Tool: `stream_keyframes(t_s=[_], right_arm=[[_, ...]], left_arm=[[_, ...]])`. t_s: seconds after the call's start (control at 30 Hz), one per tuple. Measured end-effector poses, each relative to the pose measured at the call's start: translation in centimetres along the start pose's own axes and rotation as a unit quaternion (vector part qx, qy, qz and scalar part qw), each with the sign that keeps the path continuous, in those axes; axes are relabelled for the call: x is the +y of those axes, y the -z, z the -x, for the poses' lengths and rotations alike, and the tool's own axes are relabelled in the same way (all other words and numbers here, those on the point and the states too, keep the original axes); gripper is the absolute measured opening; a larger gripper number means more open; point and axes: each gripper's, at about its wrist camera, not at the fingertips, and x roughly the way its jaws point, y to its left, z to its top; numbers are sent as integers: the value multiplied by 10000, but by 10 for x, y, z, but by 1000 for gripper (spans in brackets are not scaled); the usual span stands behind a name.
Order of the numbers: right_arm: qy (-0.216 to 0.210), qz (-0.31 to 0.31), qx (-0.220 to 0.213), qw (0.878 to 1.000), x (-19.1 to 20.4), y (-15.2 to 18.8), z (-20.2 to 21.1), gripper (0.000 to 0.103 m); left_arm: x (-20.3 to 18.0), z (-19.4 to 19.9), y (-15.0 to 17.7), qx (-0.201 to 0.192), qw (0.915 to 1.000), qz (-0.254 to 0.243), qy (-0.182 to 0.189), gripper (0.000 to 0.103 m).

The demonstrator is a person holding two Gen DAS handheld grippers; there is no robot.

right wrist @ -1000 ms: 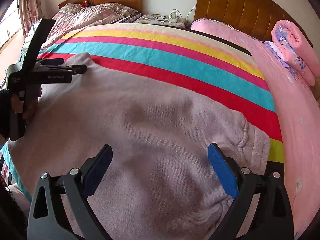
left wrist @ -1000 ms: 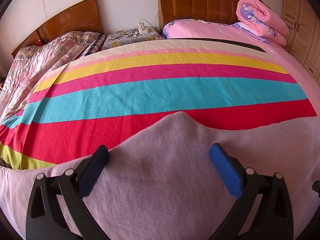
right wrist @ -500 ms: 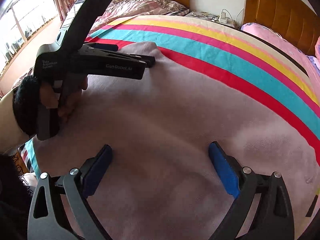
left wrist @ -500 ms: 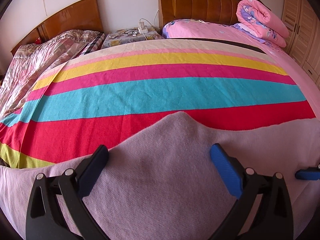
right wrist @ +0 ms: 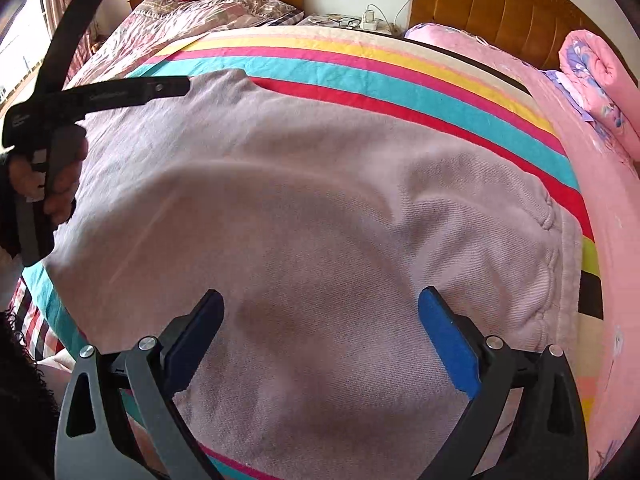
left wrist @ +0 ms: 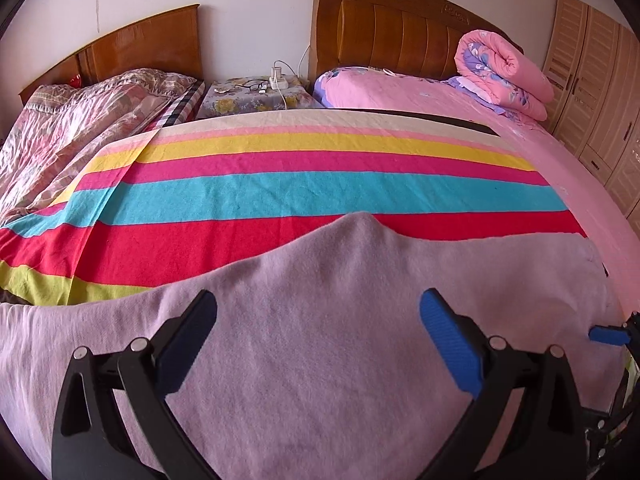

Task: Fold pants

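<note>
Lilac-grey fleece fills the foreground of both wrist views: the soft mauve fleece pants [right wrist: 320,216] lie spread flat under your two tools, on the striped blanket. Your right tool [right wrist: 320,332] hangs just above the cloth with its blue-padded fingers [right wrist: 448,344] spread wide, pinching nothing. Your left tool [left wrist: 318,332] is the same, its fingers [left wrist: 448,344] wide apart over the fleece and nothing between them. In the right wrist view your left hand [right wrist: 52,184] grips the black handle of that left tool at the left edge of the pants, its long black body reaching out over the cloth.

To the right, the gathered waistband [right wrist: 560,264] of the pants lies near the blanket's edge. Further up, a rounded peak of the fleece [left wrist: 362,220] pokes onto the red stripe.

Beyond the pants, the towelling blanket with red, turquoise, magenta and yellow stripes [left wrist: 304,196] runs across the bed, over a pink bedsheet [left wrist: 600,216]. A second bed with a crumpled pinkish patterned quilt [left wrist: 72,136] lies to the left.

Farthest back, a small floral-covered nightstand [left wrist: 256,98] stands between two brown wooden headboards [left wrist: 400,36], a rolled pink floral duvet [left wrist: 504,72] sits near the right one, and a pale slatted wardrobe [left wrist: 592,92] stands at the far right.
</note>
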Motion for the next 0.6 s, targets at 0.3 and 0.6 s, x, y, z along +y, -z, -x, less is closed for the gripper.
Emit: stream_keyframes(t_s=[0.3,0.6], right_arm=[[-168,352,272,9989,21,5,-19,99],[94,174,226,9995,31,22,15,98]], left_arm=[[88,21,72,586,9947,496,-680,102],[76,28,67,543,9961,538,-449,102]])
